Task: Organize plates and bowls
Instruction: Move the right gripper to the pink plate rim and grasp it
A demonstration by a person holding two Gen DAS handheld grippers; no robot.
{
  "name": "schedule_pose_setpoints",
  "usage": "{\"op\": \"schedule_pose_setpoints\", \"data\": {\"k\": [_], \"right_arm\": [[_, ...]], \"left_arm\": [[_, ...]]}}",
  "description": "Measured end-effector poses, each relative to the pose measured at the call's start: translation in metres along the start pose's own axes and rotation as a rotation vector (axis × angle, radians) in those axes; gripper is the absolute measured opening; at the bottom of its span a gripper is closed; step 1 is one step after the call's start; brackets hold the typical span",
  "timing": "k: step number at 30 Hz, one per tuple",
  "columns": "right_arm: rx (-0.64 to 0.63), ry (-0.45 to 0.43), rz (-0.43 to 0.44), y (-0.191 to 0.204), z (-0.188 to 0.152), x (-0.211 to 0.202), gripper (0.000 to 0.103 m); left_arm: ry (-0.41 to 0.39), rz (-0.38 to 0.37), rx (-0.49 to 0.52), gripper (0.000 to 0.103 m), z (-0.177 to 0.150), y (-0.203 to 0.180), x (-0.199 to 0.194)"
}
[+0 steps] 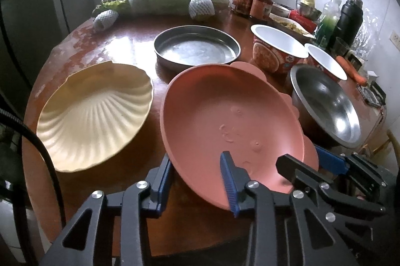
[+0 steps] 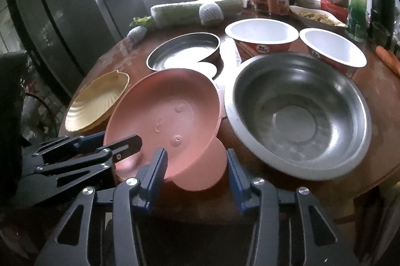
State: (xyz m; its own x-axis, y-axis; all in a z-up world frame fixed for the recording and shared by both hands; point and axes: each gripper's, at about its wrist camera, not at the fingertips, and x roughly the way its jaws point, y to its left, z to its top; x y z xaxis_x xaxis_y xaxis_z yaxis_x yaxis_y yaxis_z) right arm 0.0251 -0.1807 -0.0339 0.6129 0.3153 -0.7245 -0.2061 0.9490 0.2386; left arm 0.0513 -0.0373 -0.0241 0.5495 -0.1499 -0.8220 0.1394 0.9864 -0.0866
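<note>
A pink plate [image 1: 225, 116] is tilted above the table's near edge, held from both sides. My left gripper [image 1: 197, 176] has its jaws on either side of the plate's near rim, one finger under it and one on top. My right gripper [image 2: 196, 171] straddles the plate's [image 2: 170, 121] scalloped edge, jaws wide. Each gripper shows in the other's view, at the plate's rim. A cream shell-shaped plate [image 1: 95, 113] lies to the left. A flat steel pan [image 1: 197, 46] sits behind. A steel bowl [image 2: 297, 113] sits to the right.
Two red instant-noodle cups [image 2: 262, 36] [image 2: 332, 48] stand behind the steel bowl. Wrapped cabbage [image 1: 175, 1], sauce jars [image 1: 262, 1], bottles and a black flask [image 1: 350, 16] crowd the table's [image 1: 120, 38] far side. A carrot [image 1: 352, 68] lies at the right.
</note>
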Motion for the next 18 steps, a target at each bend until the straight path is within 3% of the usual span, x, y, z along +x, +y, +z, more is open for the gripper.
{"op": "schedule_pose_setpoints", "data": {"k": [18], "right_arm": [[-0.065,-0.054,0.051,0.029,0.01,-0.019,0.045]], "left_arm": [[-0.104,0.004,-0.041,0.035,0.005,0.022,-0.048]]}}
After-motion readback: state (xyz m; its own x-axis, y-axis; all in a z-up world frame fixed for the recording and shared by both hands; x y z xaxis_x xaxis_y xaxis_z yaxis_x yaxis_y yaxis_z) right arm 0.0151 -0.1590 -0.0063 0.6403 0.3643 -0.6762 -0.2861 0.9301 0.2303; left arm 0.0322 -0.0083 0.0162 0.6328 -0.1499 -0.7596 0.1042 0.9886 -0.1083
